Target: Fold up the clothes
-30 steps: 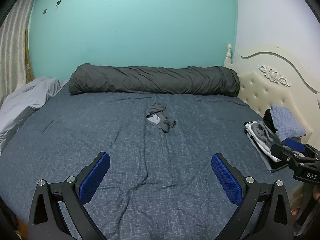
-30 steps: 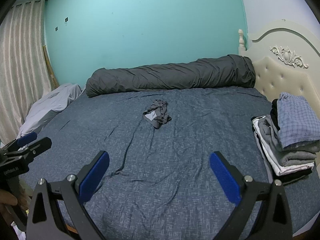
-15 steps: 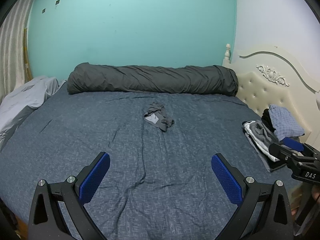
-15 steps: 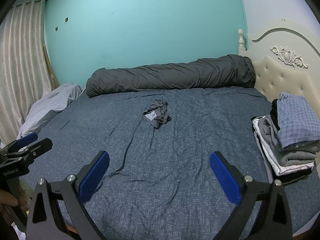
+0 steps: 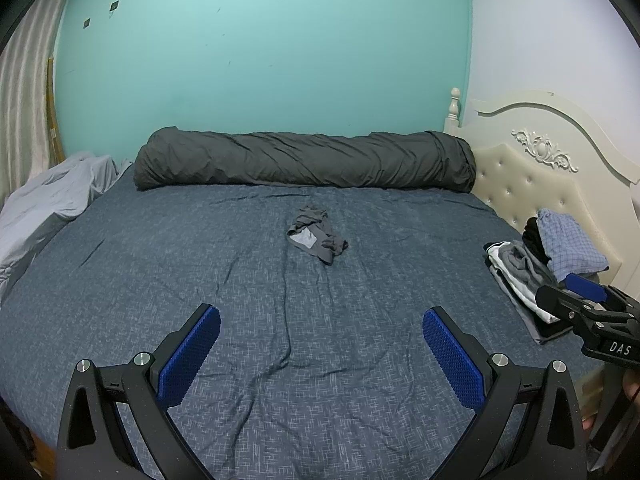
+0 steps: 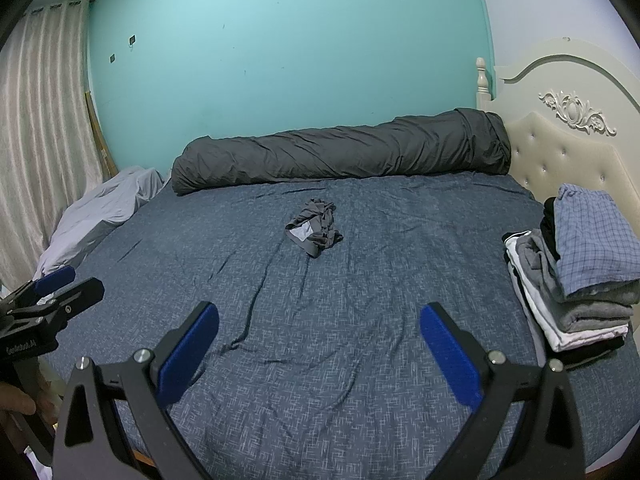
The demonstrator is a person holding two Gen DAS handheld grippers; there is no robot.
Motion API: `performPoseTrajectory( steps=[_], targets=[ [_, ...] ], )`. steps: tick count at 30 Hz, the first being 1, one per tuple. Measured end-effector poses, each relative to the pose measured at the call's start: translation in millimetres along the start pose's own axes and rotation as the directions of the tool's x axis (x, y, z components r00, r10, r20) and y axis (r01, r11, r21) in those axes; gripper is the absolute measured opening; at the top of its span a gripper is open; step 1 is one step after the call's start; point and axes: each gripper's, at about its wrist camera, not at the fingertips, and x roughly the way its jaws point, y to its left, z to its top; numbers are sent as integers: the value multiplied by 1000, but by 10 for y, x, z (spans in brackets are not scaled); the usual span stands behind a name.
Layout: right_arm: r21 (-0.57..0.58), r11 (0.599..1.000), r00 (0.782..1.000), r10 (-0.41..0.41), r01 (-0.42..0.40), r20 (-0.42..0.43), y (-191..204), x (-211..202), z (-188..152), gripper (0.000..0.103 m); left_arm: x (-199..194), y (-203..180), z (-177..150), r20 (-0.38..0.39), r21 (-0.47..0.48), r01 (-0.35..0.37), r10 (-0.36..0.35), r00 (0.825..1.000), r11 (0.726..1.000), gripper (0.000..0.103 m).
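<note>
Two grippers (image 5: 320,350) (image 6: 318,346) spread wide over bed (image 5: 200,280), crumpled grey garment (image 5: 316,234), perhaps underwear, midway

The wide bed with the dark blue sheet (image 5: 200,264) is mostly bare, so open room is left all around the small crumpled grey garment (image 5: 317,236) in its middle. The far edge is blocked by a long rolled dark grey quilt (image 5: 304,160). The right edge is filled by a stack of folded clothes (image 6: 576,280).

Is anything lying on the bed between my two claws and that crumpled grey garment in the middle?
Nothing visible: only bare, wrinkled bedsheet lies between the open left claw, the open right claw and the garment.
</note>
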Motion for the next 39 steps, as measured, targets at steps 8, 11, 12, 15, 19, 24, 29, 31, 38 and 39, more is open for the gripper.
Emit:
performPoseTrajectory(
  steps=[8, 11, 12, 15, 19, 24, 29, 31, 38, 39],
  targets=[
    [-5, 1000, 1000, -5, 5, 5, 14, 0, 10, 101, 2, -5, 10, -1, -2, 4, -4, 1000, 1000, 103],
    [-3, 1000, 1000, -4, 4, 6, 10, -3, 15, 101, 1, -13, 29, -1, 1, 5, -5, 1000, 1000, 103],
    [-4, 1000, 1000, -4, 4, 6, 10, -3, 15, 101, 2, -17, 32, -1, 1, 5, -5, 1000, 1000, 103],
    [-3, 1000, 1000, -4, 4, 6, 3, 0, 10, 101, 4, -30, 32, 2, 4, 4, -4, 1000, 1000, 103],
    [-2, 1000, 1000, -7, 7, 5, -2, 4, 15, 101, 0, -35, 31, 6, 7, 4, -4, 1000, 1000, 103],
    [-4, 1000, 1000, -8, 8, 7, 3, 1, 11, 101, -2, -35, 28, 9, 6, 5, -5, 1000, 1000, 103],
    [-3, 1000, 1000, -10, 10, 6, 0, 8, 9, 101, 2, -33, 41, 10, 5, 5, -5, 1000, 1000, 103],
    [-1, 1000, 1000, -10, 10, 6, -3, 11, 10, 101, 5, -34, 46, 10, 5, 5, -5, 1000, 1000, 103],
    [2, 1000, 1000, -11, 11, -8, -39, 83, -13, 101, 112, 8, 29, -6, -15, 9, -9, 1000, 1000, 103],
    [5, 1000, 1000, -12, 12, -13, -54, 113, -21, 101, 138, 19, 20, -9, -20, 10, -10, 1000, 1000, 103]
  ],
)
